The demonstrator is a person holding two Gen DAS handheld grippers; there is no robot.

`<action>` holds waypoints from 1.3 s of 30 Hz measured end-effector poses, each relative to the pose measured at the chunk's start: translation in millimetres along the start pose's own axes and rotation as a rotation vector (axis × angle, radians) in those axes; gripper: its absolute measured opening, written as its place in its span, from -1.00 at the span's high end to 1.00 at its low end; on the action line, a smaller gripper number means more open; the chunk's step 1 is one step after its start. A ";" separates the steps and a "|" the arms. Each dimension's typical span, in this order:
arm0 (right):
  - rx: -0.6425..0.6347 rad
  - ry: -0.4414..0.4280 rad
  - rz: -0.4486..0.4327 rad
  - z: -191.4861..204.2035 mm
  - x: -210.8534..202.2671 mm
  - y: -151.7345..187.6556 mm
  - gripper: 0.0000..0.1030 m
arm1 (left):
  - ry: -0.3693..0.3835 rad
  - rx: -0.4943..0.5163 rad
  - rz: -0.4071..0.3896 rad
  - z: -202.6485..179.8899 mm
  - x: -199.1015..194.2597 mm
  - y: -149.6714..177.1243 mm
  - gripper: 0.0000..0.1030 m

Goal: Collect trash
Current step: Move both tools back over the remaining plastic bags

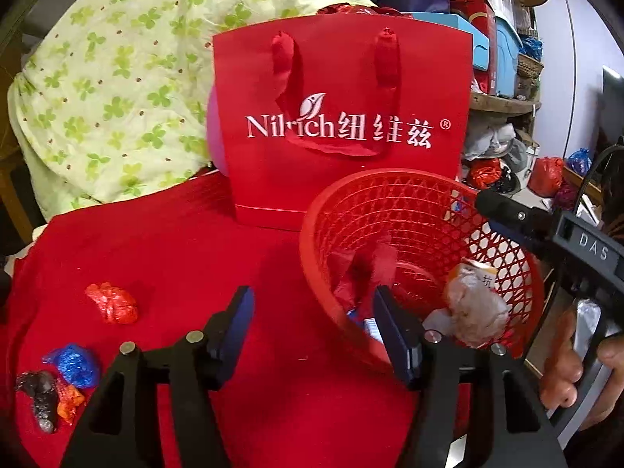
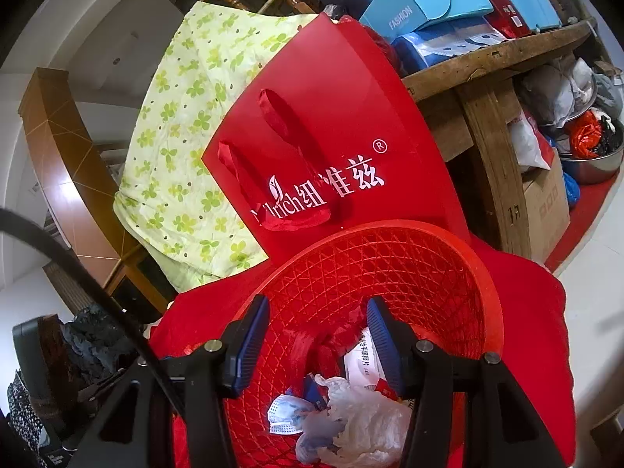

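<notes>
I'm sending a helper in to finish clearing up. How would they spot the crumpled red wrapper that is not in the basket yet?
Find the red cloth spread in front of the upright red gift bag. Left of the red mesh basket, a few scraps lie on the cloth. The red wrapper lies alone, nearer the bag, apart from the clustered blue scrap, dark scrap and orange scrap.

One basket (image 1: 390, 202), one bag (image 1: 343, 78), four wrappers (image 1: 112, 303)

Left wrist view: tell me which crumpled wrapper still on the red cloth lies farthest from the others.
The red foil wrapper. It lies alone on the red cloth, nearer the basket, while the blue wrapper, orange wrapper and dark wrapper sit bunched together.
</notes>
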State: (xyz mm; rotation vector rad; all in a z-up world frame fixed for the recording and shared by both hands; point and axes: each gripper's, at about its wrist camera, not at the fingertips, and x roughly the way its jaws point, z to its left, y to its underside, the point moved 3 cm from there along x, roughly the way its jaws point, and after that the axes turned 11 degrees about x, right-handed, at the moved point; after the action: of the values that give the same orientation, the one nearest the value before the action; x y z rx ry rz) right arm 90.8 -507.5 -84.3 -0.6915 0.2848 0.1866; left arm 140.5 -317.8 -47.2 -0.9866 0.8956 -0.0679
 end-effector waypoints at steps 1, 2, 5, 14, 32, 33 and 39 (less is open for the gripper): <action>-0.001 -0.001 -0.001 0.3 0.4 -0.1 -0.09 | -0.008 -0.001 -0.002 1.5 -1.6 1.3 -0.24; 0.000 -0.003 -0.002 1.0 0.5 0.1 -0.09 | -0.014 -0.002 -0.003 3.1 -3.0 2.4 -0.25; -0.003 -0.011 -0.010 4.4 0.1 0.5 -0.09 | -0.025 -0.013 0.000 8.4 -5.4 6.7 -0.25; -0.064 -0.053 -0.021 30.3 3.9 8.2 -0.09 | -0.064 -0.041 0.019 26.1 -13.7 23.9 -0.25; -0.203 -0.134 -0.015 94.5 24.5 41.5 -0.09 | -0.164 -0.120 0.041 76.7 -44.1 64.5 -0.25; -0.217 -0.152 -0.014 101.5 25.2 45.2 -0.09 | -0.176 -0.127 0.047 82.2 -46.5 69.5 -0.25; -0.297 -0.280 0.032 148.0 33.7 76.0 -0.09 | -0.270 -0.206 0.105 132.5 -66.3 118.9 -0.25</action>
State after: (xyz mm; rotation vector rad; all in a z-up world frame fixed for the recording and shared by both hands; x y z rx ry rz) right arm 131.7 -351.3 -32.0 -0.9434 -0.0017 0.3576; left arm 148.1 -128.6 -63.1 -1.1078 0.7133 0.2457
